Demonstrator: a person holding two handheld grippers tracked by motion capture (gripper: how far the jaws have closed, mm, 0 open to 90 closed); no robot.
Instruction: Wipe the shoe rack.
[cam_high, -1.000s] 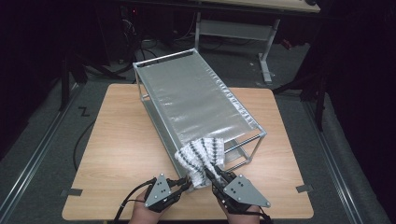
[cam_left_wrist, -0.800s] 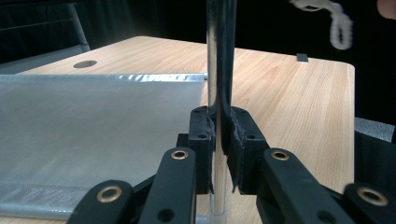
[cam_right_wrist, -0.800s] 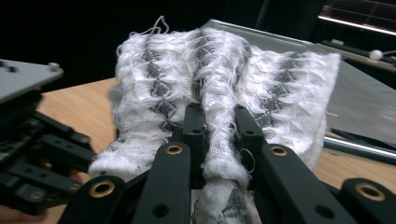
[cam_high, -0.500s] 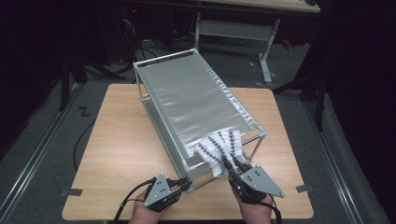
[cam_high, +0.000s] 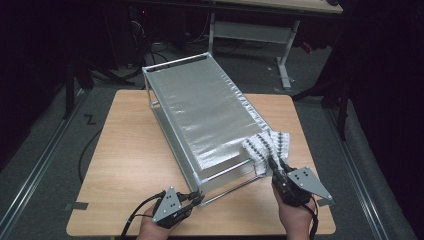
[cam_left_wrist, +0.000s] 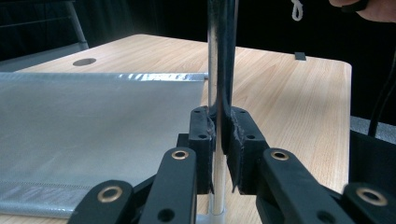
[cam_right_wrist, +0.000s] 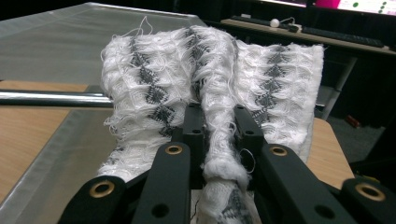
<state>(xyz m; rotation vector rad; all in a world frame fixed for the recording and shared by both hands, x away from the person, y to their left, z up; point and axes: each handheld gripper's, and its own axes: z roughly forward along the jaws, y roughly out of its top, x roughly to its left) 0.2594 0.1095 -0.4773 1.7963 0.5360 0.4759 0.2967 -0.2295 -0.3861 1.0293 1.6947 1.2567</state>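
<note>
My right tool (cam_high: 276, 165) clamped the knitted cloth (cam_high: 266, 146), lower right | my left tool (cam_high: 199, 198) clamped the rack's post (cam_left_wrist: 216, 56), lower centre.

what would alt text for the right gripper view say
The right gripper is shut on a bunched fold of a white knitted cloth with grey diamond patterning, which drapes over the near corner of a metal rack lined with silvery sheeting. The wooden table shows below the rack's bar.
</note>
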